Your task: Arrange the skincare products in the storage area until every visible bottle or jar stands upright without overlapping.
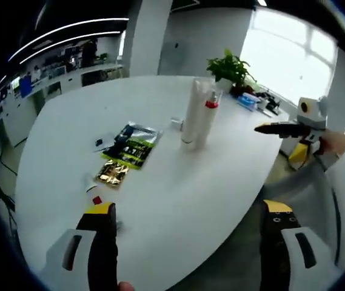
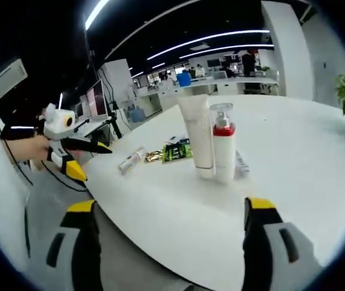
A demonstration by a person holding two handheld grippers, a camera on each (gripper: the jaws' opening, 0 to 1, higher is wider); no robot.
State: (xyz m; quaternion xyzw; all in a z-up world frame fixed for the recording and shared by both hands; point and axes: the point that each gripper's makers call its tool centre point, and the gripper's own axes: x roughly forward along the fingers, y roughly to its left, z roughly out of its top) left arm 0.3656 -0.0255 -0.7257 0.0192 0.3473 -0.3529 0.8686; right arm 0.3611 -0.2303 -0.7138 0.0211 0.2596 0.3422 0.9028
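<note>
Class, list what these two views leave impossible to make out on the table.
- Small tube, left gripper view: lower end hidden behind the left gripper's jaw.
- Small clear item, right gripper view: mostly hidden behind the pump bottle.
- Sachets: print too small to read.

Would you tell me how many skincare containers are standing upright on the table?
2: a white tube and a red-collared pump bottle, side by side mid-table. A small bottle lies flat near the edge.
</note>
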